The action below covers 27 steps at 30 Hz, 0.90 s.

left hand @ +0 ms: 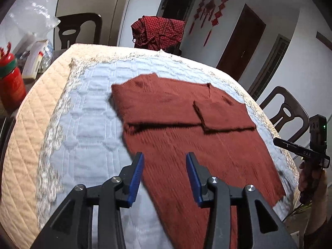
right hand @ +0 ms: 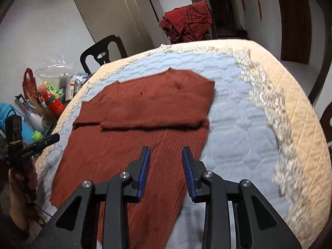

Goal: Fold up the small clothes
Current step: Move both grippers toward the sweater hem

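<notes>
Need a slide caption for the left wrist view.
Open left gripper above rust-red sweater, sleeves folded in, on quilted mattress.

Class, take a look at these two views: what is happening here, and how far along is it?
A person holding a gripper in each hand is folding a rust-brown sweater spread on a quilted pad. Its sleeves are already folded across the body. The left gripper and the right gripper are both open above the sweater's lower half, holding nothing. A red checked garment waits on a chair behind.

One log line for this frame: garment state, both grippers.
sweater: flat on quilt, sleeves folded in | left gripper: open, empty | right gripper: open, empty
</notes>
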Available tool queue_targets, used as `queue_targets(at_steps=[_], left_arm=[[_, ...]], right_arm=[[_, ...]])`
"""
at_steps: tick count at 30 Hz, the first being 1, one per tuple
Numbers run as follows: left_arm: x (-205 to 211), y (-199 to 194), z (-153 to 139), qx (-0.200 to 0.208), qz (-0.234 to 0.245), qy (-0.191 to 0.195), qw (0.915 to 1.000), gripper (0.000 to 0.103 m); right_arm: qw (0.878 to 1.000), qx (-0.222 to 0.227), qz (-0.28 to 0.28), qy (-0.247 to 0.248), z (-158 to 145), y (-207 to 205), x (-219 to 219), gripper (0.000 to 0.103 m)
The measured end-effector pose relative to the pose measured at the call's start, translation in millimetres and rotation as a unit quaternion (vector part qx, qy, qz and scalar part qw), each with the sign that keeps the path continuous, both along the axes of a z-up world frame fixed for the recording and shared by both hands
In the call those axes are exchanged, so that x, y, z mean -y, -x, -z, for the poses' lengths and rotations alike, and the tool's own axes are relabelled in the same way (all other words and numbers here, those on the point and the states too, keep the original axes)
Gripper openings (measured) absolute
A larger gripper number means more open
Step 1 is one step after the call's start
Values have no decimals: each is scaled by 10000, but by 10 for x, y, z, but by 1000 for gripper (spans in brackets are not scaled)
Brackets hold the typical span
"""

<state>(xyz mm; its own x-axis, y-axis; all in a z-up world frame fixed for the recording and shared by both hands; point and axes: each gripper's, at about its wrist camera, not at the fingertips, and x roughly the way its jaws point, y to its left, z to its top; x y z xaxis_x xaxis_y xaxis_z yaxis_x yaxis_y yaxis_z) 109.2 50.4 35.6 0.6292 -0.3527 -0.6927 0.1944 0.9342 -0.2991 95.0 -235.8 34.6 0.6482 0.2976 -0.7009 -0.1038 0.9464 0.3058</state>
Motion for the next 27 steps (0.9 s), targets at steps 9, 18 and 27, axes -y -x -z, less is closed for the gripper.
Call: queue_targets(at_steps=[9, 18, 27], left_arm=[[-50, 360, 247, -360, -103, 380, 9986, 45], [24, 648, 338, -537, -107, 691, 9961, 47], [107, 864, 376, -706, 75, 1162, 9907, 53]], right_arm=[[9989, -381, 60, -248, 269, 377, -11, 32], [9967, -496, 44, -642, 402, 657, -54, 33], [9897, -607, -217, -1278, 472, 923, -98, 33]])
